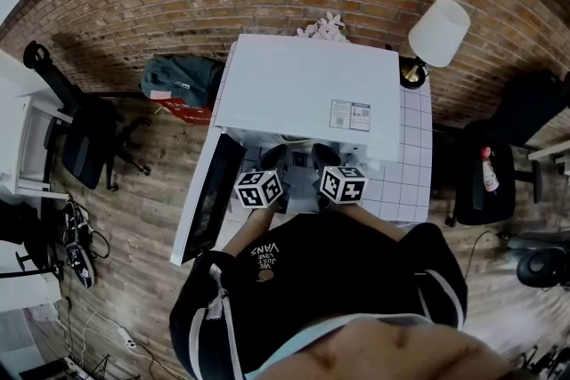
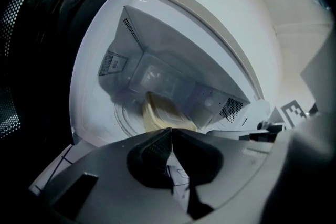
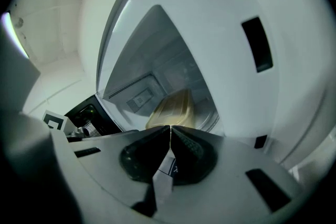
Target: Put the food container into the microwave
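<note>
The white microwave (image 1: 307, 89) stands on a tiled table (image 1: 408, 178) with its door (image 1: 209, 196) swung open to the left. A pale yellow food container (image 2: 163, 115) rests inside the cavity on the turntable, also seen as the container (image 3: 172, 107) in the right gripper view. My left gripper (image 2: 171, 129) is just outside the opening, jaws shut and empty. My right gripper (image 3: 170, 126) is likewise shut with nothing held, pointing into the cavity. In the head view only their marker cubes show, the left cube (image 1: 258, 189) and the right cube (image 1: 343, 184), side by side before the opening.
A white lamp (image 1: 439, 31) and flowers (image 1: 325, 28) stand behind the microwave. A black office chair (image 1: 85, 138) and a dark bag (image 1: 183, 80) are on the wooden floor to the left. Another chair (image 1: 485, 191) holding a bottle (image 1: 488, 172) is on the right.
</note>
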Demonstrator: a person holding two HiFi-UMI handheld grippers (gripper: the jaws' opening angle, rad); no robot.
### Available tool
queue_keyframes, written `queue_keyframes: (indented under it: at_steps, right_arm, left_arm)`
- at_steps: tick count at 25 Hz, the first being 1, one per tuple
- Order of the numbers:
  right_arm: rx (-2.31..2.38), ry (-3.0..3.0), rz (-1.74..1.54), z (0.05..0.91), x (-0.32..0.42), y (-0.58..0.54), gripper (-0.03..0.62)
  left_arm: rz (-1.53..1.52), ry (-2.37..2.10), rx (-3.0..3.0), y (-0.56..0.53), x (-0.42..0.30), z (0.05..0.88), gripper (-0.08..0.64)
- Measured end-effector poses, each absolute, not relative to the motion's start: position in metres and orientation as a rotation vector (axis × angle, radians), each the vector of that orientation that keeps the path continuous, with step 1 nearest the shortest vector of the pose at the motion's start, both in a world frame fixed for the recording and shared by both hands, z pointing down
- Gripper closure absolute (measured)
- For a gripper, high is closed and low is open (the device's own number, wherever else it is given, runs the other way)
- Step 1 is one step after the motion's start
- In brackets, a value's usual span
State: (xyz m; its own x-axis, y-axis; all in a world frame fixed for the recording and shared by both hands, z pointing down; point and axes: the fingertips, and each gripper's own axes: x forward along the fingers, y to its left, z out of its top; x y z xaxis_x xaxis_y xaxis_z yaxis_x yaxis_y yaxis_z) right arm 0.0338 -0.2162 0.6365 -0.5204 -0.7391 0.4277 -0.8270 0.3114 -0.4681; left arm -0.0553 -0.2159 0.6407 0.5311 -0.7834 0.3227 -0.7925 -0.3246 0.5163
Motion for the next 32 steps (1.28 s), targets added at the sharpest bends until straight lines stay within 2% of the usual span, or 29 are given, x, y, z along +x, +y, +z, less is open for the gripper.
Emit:
queue_keyframes:
  at_steps: [32]
  right_arm:
    - [1.609, -2.376, 0.955, 0.629, 0.047, -0.114, 0.586]
  left_arm:
    - [-0.01, -1.164, 2.215, -0.104, -0.071, 0.618, 0.548]
